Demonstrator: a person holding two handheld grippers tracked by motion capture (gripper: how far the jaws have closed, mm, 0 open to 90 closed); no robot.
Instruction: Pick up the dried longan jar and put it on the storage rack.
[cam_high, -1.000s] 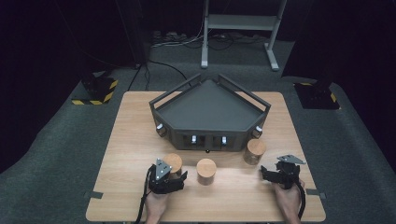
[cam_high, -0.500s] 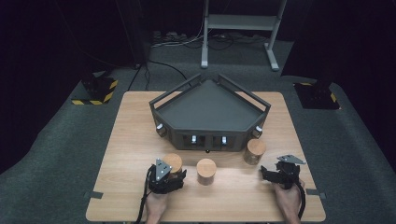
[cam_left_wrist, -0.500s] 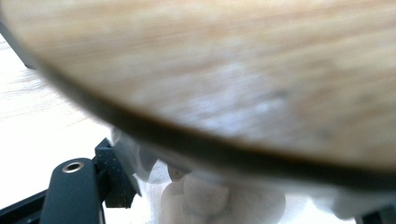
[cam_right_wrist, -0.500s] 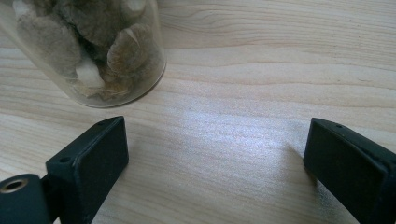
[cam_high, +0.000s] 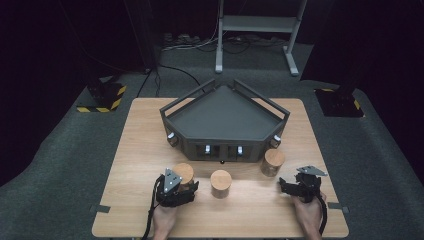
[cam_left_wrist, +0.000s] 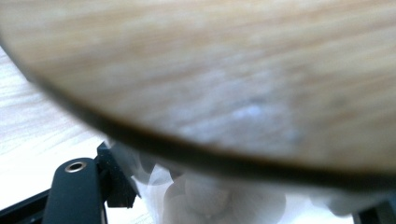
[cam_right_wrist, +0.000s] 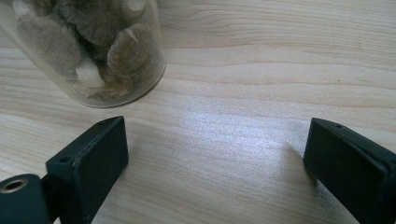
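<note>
Left gripper (cam_high: 186, 186) fingers have just closed on the leftmost wood-lidded glass jar (cam_high: 183, 173), at 7 o'clock of the dark tray (cam_high: 225, 117). Right gripper (cam_high: 284, 185) fingers gape wide, empty. Jar not yet lifted from the wooden surface (cam_high: 140, 150).

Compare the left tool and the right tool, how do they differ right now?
The left tool is closed on the leftmost jar; the right tool stands open over bare table. The left jar sits between its jaws; the right jar stands apart. Both rest low on the table.
</note>
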